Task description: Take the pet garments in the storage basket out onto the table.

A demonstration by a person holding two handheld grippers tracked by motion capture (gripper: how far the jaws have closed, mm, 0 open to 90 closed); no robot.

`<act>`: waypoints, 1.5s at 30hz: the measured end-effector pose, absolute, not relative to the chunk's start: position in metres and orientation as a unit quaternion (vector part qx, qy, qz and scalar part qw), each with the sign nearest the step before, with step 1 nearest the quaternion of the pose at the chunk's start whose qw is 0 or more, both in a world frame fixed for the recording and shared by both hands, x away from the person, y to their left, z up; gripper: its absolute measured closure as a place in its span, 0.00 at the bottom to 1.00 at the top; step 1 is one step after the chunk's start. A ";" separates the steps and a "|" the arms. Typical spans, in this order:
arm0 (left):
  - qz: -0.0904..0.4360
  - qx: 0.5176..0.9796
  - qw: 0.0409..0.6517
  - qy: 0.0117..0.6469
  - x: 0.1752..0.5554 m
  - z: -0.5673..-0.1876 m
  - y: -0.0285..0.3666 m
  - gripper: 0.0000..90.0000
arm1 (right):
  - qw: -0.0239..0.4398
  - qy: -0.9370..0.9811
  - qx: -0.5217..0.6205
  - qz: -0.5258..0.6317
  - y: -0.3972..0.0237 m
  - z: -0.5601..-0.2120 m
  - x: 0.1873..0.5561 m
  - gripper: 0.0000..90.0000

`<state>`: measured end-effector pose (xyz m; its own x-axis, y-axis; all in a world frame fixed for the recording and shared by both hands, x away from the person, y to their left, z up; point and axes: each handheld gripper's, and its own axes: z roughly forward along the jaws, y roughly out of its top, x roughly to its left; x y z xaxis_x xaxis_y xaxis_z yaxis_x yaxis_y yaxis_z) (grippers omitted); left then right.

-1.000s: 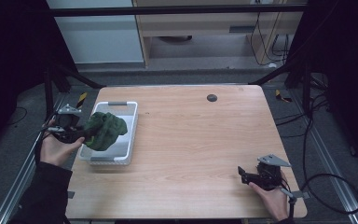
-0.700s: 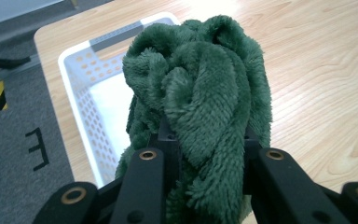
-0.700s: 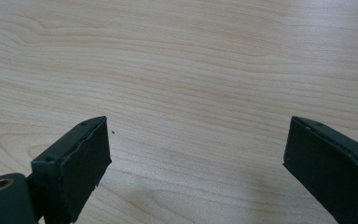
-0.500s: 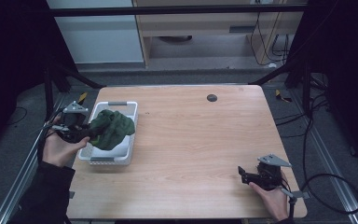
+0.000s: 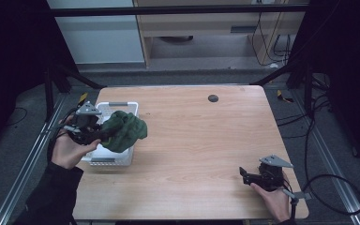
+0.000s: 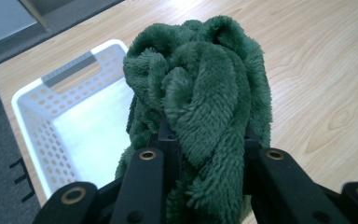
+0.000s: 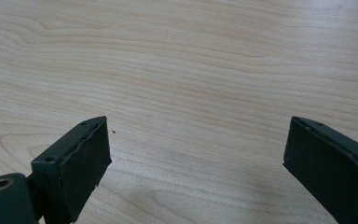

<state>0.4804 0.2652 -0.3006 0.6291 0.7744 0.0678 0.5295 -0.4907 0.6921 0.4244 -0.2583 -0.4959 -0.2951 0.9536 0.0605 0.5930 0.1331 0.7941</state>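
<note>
a dark green fleece cloth (image 6: 200, 93) is bunched into a loose, rumpled ball, its deep plush pile folded over itself in thick rolls and creases. the left gripper (image 5: 91, 133) has its jaws clamped on the near part of the bundle; in the left gripper view the two black jaws press into the fabric from either side, with pile bulging out between and over them. the cloth (image 5: 124, 131) is held clear of the worktop, hanging over the right-hand rim of a white plastic basket (image 5: 110, 157) (perforated walls, a slot handle at its far end), partly above the basket and partly above bare wood. the basket's inside (image 6: 81, 135) looks pale and bare where it can be seen past the cloth.

the basket sits near the left edge of a light wooden worktop (image 5: 201, 140). a small dark round mark (image 5: 213, 98) lies toward the far middle of the worktop, well apart from the basket.

the right gripper (image 5: 251, 177) rests low near the front right corner, held by the person's right hand (image 5: 272, 199), well apart from the cloth. its jaws stand wide apart with only wood grain between them (image 7: 196, 154).
</note>
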 end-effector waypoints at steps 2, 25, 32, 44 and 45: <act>0.187 0.846 0.323 0.381 0.480 -0.300 0.260 0.79 | 0.240 0.714 0.542 0.373 -0.258 -0.496 0.424 0.08; 0.160 0.877 0.310 0.331 0.487 -0.313 0.211 0.79 | 0.240 0.716 0.537 0.375 -0.257 -0.496 0.425 0.08; 0.153 0.885 0.308 0.313 0.489 -0.316 0.196 0.79 | 0.238 0.717 0.537 0.376 -0.257 -0.496 0.425 0.09; 0.140 0.900 0.302 0.283 0.490 -0.320 0.175 0.79 | 0.242 0.714 0.538 0.376 -0.257 -0.495 0.425 0.08; 0.139 0.900 0.302 0.281 0.490 -0.321 0.174 0.79 | 0.242 0.714 0.538 0.377 -0.257 -0.495 0.425 0.08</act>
